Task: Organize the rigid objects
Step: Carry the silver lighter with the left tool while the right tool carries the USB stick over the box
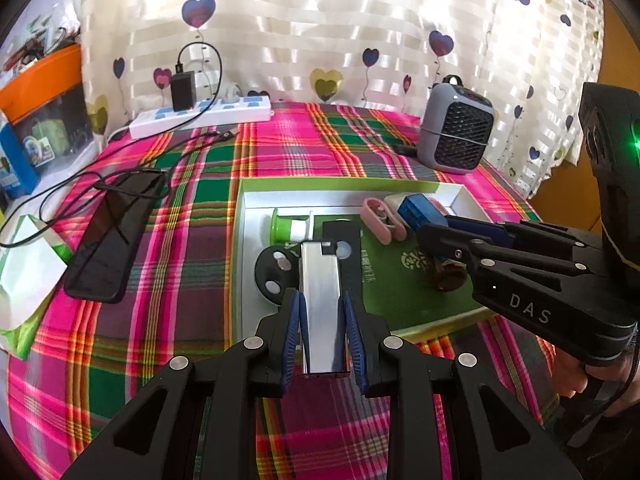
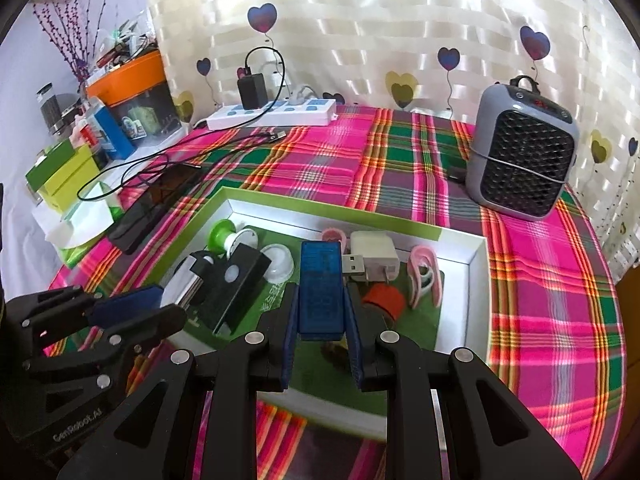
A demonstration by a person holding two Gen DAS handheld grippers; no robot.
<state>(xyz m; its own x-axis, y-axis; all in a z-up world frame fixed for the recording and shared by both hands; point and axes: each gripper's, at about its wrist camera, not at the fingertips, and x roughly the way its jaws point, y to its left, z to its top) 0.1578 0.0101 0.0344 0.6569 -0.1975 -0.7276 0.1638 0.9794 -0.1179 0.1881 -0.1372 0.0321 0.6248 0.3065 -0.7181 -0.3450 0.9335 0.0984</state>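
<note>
Brown object (image 1: 450, 276) behind right tool (image 1: 440, 236)

A shallow tray (image 2: 476, 276) with white walls, a lime-green outer rim and a green printed floor lies flat on the plaid tabletop (image 2: 400, 168); a shiny silver rectangular block (image 1: 320, 304) with a black end is held lengthwise over the tray's near-left part, clamped between blue pads; a translucent blue USB stick (image 2: 322, 288) is held likewise over the tray's middle, pointing far; inside the tray lie a green-and-white spool (image 2: 224, 236) at the far left, a black plate (image 2: 236, 284) with round holes beside it, a clear dome (image 2: 278, 260), a white charger plug (image 2: 374, 256) with a USB connector (image 2: 354, 266) touching it, a red cylinder (image 2: 384, 300), and a pink clip (image 2: 424, 276) at the right.
</note>
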